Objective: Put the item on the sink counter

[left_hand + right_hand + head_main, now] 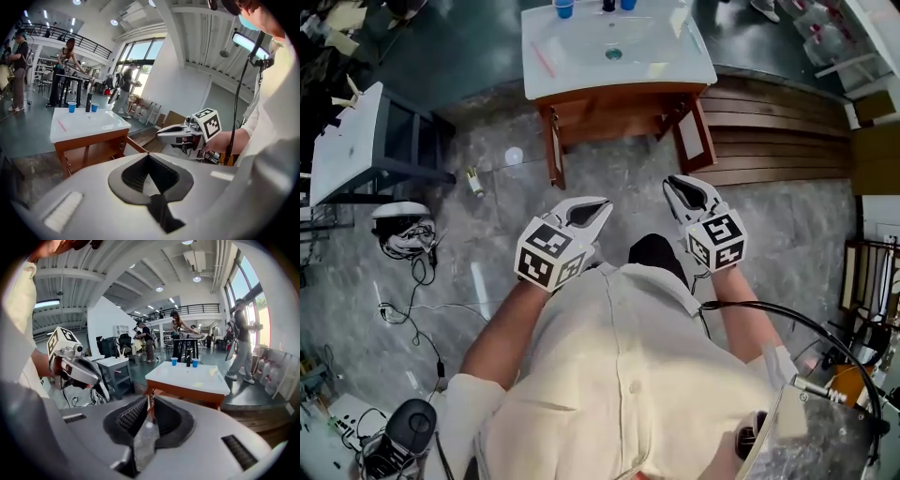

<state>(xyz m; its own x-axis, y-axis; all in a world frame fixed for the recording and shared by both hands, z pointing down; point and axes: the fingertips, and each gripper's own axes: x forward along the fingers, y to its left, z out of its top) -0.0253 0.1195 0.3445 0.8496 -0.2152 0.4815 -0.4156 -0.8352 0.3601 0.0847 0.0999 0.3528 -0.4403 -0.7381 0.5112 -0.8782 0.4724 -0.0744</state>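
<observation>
The sink counter (581, 77) is a white top with a basin on a wooden frame, ahead of me at the top of the head view. It also shows in the left gripper view (79, 127) and the right gripper view (187, 378). Both grippers are held out in front of my body, well short of it. My right gripper (678, 185) (150, 397) is shut on a thin clear item (143, 439), seemingly plastic, that lies between its pads. My left gripper (598, 208) (148, 155) has its jaws together at the tips, and I see nothing sticking out of them.
Blue cups (564, 9) and a pink stick (542, 58) stand on the counter. A grey side table (347, 141) is at the left, with a headset and cables (401, 227) and a small bottle (474, 181) on the floor. Wooden slats (778, 131) lie at the right. People stand beyond the counter.
</observation>
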